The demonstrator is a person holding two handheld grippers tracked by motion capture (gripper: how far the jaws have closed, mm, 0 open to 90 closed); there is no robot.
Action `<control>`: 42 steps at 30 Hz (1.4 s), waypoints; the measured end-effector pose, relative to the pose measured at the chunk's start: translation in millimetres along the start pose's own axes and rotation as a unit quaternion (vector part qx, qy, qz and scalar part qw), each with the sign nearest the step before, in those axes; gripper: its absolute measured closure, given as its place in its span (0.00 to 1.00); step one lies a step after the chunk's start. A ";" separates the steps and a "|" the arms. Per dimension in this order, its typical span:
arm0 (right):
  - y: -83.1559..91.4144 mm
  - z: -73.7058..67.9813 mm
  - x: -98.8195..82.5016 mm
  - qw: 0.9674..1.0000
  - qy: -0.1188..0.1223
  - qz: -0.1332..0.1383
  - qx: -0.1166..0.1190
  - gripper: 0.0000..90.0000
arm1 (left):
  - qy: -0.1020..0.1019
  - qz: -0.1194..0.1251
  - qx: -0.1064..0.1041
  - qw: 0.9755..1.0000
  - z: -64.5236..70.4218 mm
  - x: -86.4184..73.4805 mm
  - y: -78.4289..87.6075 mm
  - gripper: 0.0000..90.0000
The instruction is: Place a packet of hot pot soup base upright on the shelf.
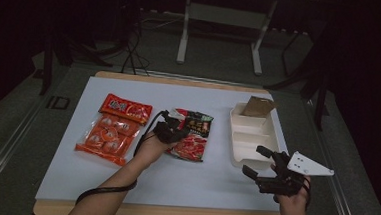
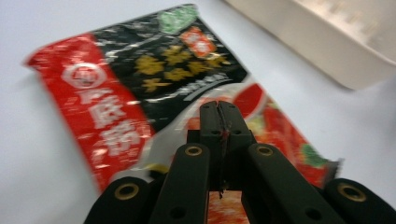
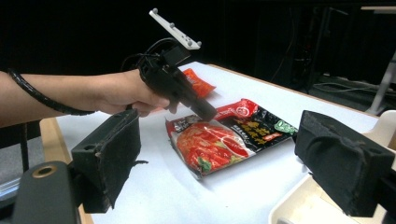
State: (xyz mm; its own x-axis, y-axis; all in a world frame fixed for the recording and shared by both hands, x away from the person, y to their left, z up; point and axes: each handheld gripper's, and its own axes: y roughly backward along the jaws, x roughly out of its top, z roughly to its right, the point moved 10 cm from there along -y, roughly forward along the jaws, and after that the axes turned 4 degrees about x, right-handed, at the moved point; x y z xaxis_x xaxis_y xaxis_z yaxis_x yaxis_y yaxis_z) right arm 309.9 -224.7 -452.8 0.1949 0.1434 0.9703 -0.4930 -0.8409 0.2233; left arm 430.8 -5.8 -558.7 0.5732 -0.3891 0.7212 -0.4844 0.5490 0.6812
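Observation:
A red and black sauce packet (image 1: 193, 135) lies flat on the white table top, shown close up in the left gripper view (image 2: 140, 88). My left gripper (image 1: 181, 131) hovers low over the packet's left end with its jaws pressed together (image 2: 219, 116); I see nothing clamped between them. In the right gripper view its tip (image 3: 208, 113) points down at the packet (image 3: 224, 142). My right gripper (image 1: 256, 161) stands open at the near corner of a cream compartment tray (image 1: 249, 141), its foam pads (image 3: 114, 156) wide apart around empty air.
A pack of orange snacks (image 1: 111, 132) with a red wrapper (image 1: 126, 107) behind it lies at the left. A brown paper bag (image 1: 256, 106) sits in the tray's far compartment. The tray's corner (image 2: 336, 51) is near the packet. A desk frame (image 1: 224, 19) stands beyond the table.

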 end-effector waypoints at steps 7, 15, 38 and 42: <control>-0.9 -0.4 -1.2 1.000 -0.007 0.000 0.000 0.16 | 0.015 0.013 0.014 1.000 -22.9 -0.1 0.5 1.00; -1.0 0.2 -1.6 1.000 -0.011 -0.001 -0.004 0.16 | 0.026 0.022 0.032 0.999 -39.8 6.5 -3.6 0.95; -10.5 -6.3 -11.1 1.000 0.007 -0.029 -0.008 0.11 | 0.043 0.018 0.081 0.996 -80.6 26.4 -31.5 0.65; -10.9 -6.7 -12.5 1.000 0.004 -0.030 -0.005 0.11 | 0.049 0.009 0.089 0.995 -90.1 27.2 -38.8 0.62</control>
State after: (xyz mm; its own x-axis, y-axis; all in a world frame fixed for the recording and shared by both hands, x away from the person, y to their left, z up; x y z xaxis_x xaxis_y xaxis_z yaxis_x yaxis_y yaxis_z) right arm 307.1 -213.8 -466.7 0.2183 0.1975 0.9557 -0.4892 -0.8252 0.2823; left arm 524.7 29.0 -576.9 0.6205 -0.3020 0.7237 -0.5992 0.4128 0.6860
